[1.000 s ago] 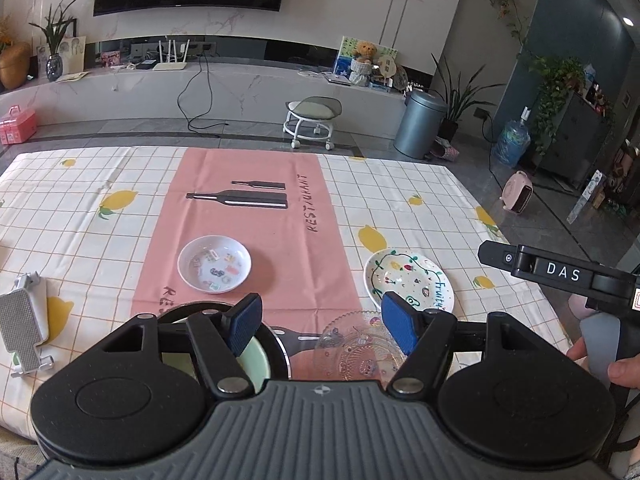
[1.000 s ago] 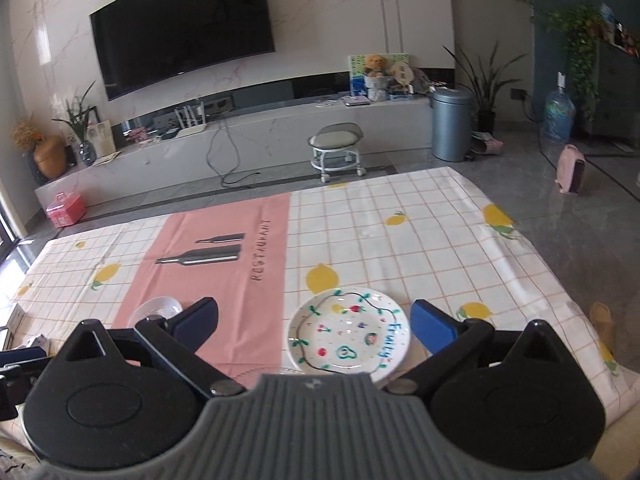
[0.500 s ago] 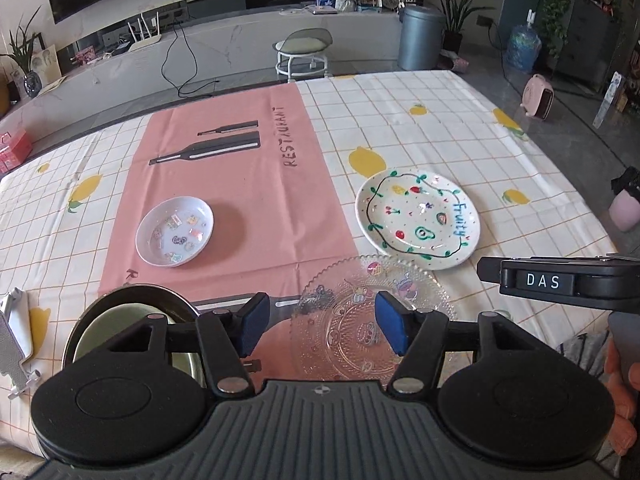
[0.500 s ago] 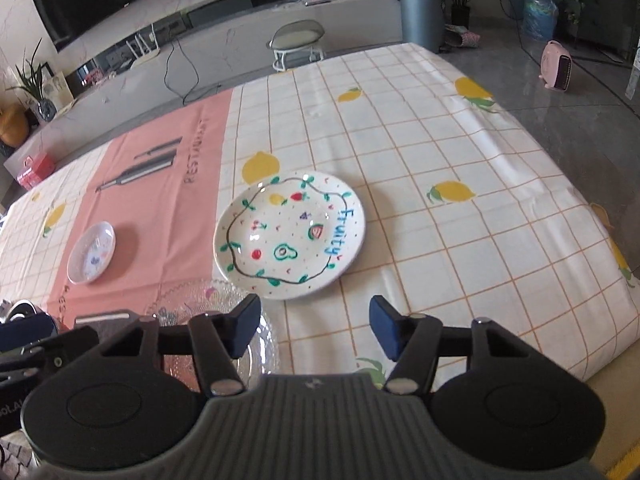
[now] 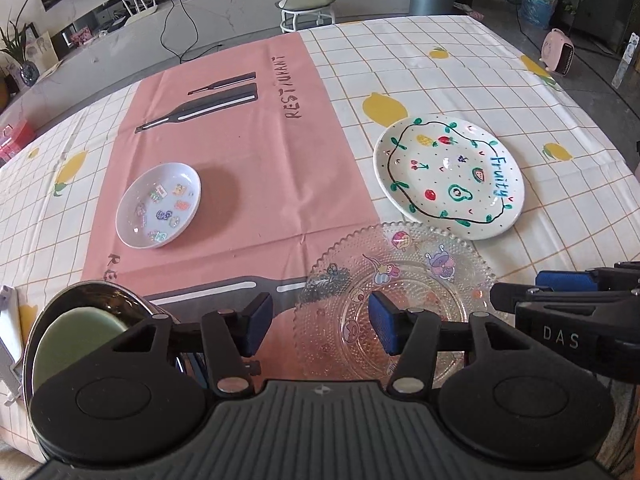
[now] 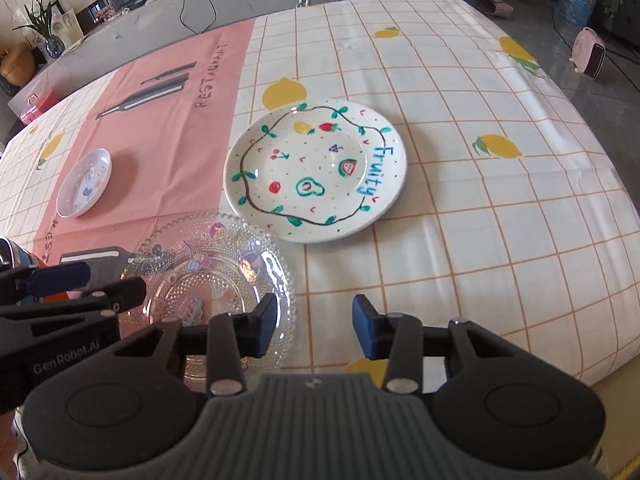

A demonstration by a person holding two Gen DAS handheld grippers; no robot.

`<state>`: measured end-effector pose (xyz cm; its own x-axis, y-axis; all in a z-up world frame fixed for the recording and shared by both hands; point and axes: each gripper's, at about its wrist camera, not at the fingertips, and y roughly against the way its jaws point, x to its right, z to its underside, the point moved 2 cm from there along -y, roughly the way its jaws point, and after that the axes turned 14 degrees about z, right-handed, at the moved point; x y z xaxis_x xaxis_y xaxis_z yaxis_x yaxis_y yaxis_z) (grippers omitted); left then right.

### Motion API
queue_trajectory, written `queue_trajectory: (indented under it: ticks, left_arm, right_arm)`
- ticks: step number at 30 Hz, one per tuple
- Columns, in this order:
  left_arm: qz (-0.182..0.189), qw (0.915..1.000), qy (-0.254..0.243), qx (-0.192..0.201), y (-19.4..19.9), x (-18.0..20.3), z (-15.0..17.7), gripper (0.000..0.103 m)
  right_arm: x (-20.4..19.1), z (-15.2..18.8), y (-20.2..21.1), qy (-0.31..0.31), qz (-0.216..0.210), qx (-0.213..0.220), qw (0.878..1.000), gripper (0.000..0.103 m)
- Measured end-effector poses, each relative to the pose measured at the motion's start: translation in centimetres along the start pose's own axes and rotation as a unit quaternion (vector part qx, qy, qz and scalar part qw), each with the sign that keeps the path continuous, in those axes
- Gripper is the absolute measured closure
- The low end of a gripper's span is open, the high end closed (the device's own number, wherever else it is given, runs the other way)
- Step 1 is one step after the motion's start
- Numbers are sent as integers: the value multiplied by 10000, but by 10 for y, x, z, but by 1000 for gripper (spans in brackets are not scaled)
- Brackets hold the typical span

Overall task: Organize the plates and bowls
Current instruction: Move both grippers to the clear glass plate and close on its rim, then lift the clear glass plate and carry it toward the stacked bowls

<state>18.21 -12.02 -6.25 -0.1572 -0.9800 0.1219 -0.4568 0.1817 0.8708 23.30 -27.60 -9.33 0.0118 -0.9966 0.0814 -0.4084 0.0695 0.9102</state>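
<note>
Glass plate [image 5: 400,304], clear and beaded, lies at the near edge of the table [image 6: 480,220], straddling the pink runner and the checked cloth. Fruit plate [image 6: 316,170] sits just beyond it to the right, the two rims touching or nearly so; I cannot tell which. Small dish [image 5: 158,205] rests well apart on the runner, far left. Steel bowl [image 5: 84,320] with a green bowl [image 5: 72,344] nested inside stands at the near left corner.

My left gripper [image 5: 320,326] hangs with its jaws spread and empty, low over the glass plate's left half, the right pad above its centre. My right gripper [image 6: 314,326] is likewise spread and empty, its left pad over the glass plate's right rim, its right pad over bare cloth.

Governing relation: the glass plate lies directly below and slightly ahead of both grippers, the right one aligned with its right rim. Being round, it offers no long axis, so any rim point serves. I judge the right gripper better placed for a rim pinch.
</note>
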Motion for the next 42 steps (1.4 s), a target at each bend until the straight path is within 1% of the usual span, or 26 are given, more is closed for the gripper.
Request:
queue_trajectory:
  ticks: [3,5,7,8,9,10,13,14,15,16,18,19,22,24,25,26,28,30,33,34,35,38,40,42]
  left_arm:
    - [-116,9998,-126,62,-3,2,-4,39]
    - [58,9996,-256,55,-3,6,-9,40]
    - [135,9988,-458,53,-3,12,-14,40]
    - [170,9982,-583,-10,-5,15,-18,40]
    - [203,9976,-656,-122,-8,16,-22,40]
    - [260,9968,-680,-319,-13,16,-26,40]
    - [529,9934,-569,-839,-31,11,-37,40]
    - [565,9928,-493,-931,-36,8,-39,46]
    - [586,9926,-410,-977,-40,6,-42,51]
    - [612,9921,-332,-1040,-44,3,-43,54]
    - [685,9912,-293,-1094,-47,-1,-45,57]
    - [735,9910,-237,-1095,-48,-2,-46,58]
    - [775,9911,-35,-1084,-48,-6,-51,58]
    - [587,9934,-100,-985,-45,-5,-53,58]
    - [473,9944,-177,-929,-43,-5,-53,57]
    - [419,9948,-259,-894,-41,-5,-53,53]
    - [402,9942,-292,-957,-42,-8,-53,50]
    - [401,9928,-223,-1107,-47,-12,-52,50]
    - [316,9930,-185,-1121,-51,-18,-50,50]
    - [364,9929,-124,-1125,-51,-20,-50,52]
    - [460,9923,-29,-1148,-52,-23,-50,56]
    - [782,9887,263,-1253,-55,-28,-50,60]
    - [832,9879,339,-1267,-58,-30,-50,60]
    - [881,9869,431,-1282,-57,-31,-49,63]
  right_arm:
    - [-1,1,-6,18,-20,-116,9999,61]
    - [-2,2,-10,23,15,-170,9999,61]
    - [-4,2,-12,17,-32,-204,9998,61]
    - [-4,2,-13,4,-56,-222,9997,61]
    - [-4,2,-13,-11,-76,-229,9997,61]
    - [-4,3,-14,-37,-134,-240,9996,61]
    - [-3,4,-16,-113,-248,-264,9993,61]
    - [-2,4,-16,-145,-282,-263,9991,61]
    - [-2,4,-16,-179,-330,-264,9989,63]
    - [-1,4,-16,-207,-367,-262,9988,72]
    - [1,4,-16,-258,-558,-289,9977,85]
    - [1,4,-17,-277,-641,-293,9971,86]
    - [1,4,-16,-280,-629,-270,9973,86]
    - [0,4,-16,-277,-615,-267,9974,86]
    - [1,5,-16,-281,-599,-269,9974,83]
    - [2,5,-16,-284,-567,-270,9976,81]
    - [5,6,-15,-314,-531,-264,9977,78]
    - [5,6,-15,-312,-536,-284,9977,77]
    - [3,7,-16,-262,-554,-310,9976,77]
    - [2,7,-16,-229,-564,-305,9977,76]
    - [2,7,-16,-213,-564,-302,9977,76]
    - [3,7,-16,-261,-597,-314,9974,76]
    - [2,6,-16,-240,-627,-316,9972,75]
    - [1,8,-16,-248,-768,-343,9962,77]
